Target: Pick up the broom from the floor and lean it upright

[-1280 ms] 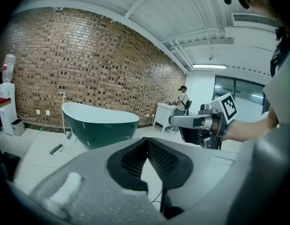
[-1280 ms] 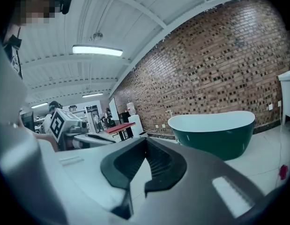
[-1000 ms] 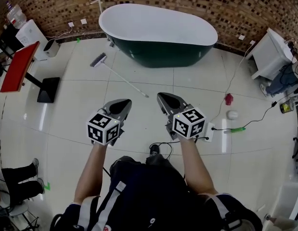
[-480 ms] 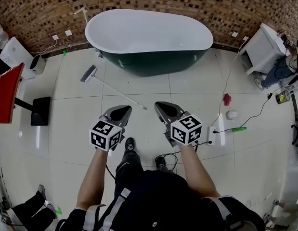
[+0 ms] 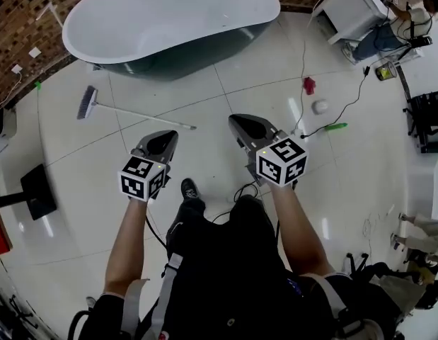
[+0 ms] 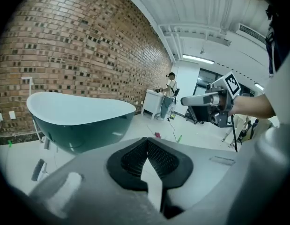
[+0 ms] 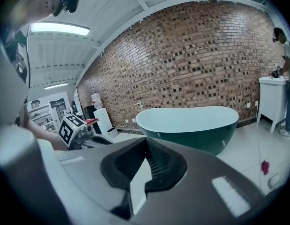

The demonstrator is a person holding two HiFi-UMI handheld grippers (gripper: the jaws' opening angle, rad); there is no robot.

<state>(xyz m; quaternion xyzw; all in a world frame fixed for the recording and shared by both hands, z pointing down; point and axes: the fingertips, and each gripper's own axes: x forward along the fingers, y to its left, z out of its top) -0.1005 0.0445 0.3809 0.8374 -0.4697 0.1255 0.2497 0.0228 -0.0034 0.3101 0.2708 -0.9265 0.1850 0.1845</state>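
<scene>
The broom (image 5: 127,111) lies flat on the white tiled floor, its grey head (image 5: 86,103) to the left and its thin white handle running right, ending just beyond my left gripper (image 5: 160,143). That gripper is shut with nothing in it, held above the floor. In the left gripper view the broom head (image 6: 39,169) shows low at the left, below the tub. My right gripper (image 5: 245,127) hangs to the right of the handle's end, shut and empty. The two grippers are side by side, apart from the broom.
A large dark green bathtub (image 5: 169,44) stands beyond the broom against the brick wall. A red object (image 5: 309,85), a white ball (image 5: 320,107), a green item (image 5: 335,127) and cables lie at the right. A white cabinet (image 5: 353,6) stands at the far right, a black stand base (image 5: 36,190) at the left.
I have stepped forward and turned: tub and broom have shifted left and up in the head view. The handle's end now lies just past my left gripper. Both grippers stay shut.
</scene>
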